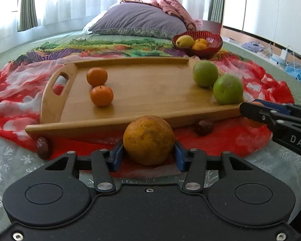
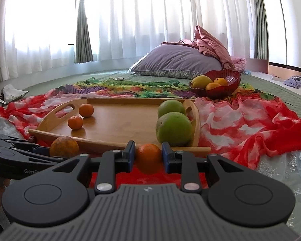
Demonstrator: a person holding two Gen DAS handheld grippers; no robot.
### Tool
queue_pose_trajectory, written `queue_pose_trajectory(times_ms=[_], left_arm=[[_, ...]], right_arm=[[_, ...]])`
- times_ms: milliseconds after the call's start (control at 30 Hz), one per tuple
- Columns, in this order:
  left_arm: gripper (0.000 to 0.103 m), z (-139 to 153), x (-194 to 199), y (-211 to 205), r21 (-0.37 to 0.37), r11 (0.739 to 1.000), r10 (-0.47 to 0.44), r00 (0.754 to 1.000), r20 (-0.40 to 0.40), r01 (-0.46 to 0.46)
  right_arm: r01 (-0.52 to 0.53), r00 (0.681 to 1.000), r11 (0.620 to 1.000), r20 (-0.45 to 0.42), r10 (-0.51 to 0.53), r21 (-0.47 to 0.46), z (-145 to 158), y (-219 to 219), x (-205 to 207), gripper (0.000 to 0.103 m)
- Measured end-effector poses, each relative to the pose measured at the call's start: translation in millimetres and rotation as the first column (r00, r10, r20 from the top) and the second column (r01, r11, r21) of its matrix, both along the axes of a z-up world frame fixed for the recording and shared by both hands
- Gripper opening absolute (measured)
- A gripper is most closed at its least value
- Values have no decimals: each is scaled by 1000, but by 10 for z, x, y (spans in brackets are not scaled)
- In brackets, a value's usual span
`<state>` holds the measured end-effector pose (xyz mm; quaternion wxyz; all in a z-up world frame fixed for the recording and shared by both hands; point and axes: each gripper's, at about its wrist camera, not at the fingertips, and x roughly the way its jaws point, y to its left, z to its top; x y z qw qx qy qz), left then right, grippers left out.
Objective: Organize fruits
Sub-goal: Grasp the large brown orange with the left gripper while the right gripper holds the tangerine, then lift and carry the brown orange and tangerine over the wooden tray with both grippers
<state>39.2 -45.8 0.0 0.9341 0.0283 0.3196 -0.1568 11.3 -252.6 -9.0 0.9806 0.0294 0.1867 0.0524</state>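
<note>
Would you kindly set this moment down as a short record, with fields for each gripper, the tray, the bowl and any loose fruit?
left gripper: blue pads on either side of the large orange, which rests on the red cloth
right gripper: shut on a small orange
wooden tray: two mandarins at its left end, two green fruits at its right end
red bowl: one yellow fruit, two small orange fruits
loose fruit: two dark fruits on the cloth by the tray's near edge
</note>
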Motion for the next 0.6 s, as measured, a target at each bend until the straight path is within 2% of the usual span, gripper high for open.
queue_pose_trajectory(times_ms=[167, 300, 600], left_arm=[[47, 273, -11, 91, -21, 1000, 23, 996, 81, -21], [47, 494, 125, 178, -18, 999, 51, 990, 130, -49], [47, 754, 844, 473, -17, 993, 119, 989, 90, -117]], right_arm=[[-3, 1000, 1000, 21, 3, 6, 88, 26, 60, 33], [-13, 999, 1000, 33, 13, 12, 174, 82, 166, 33], [-20, 999, 1000, 34, 20, 3, 475, 220, 687, 33]])
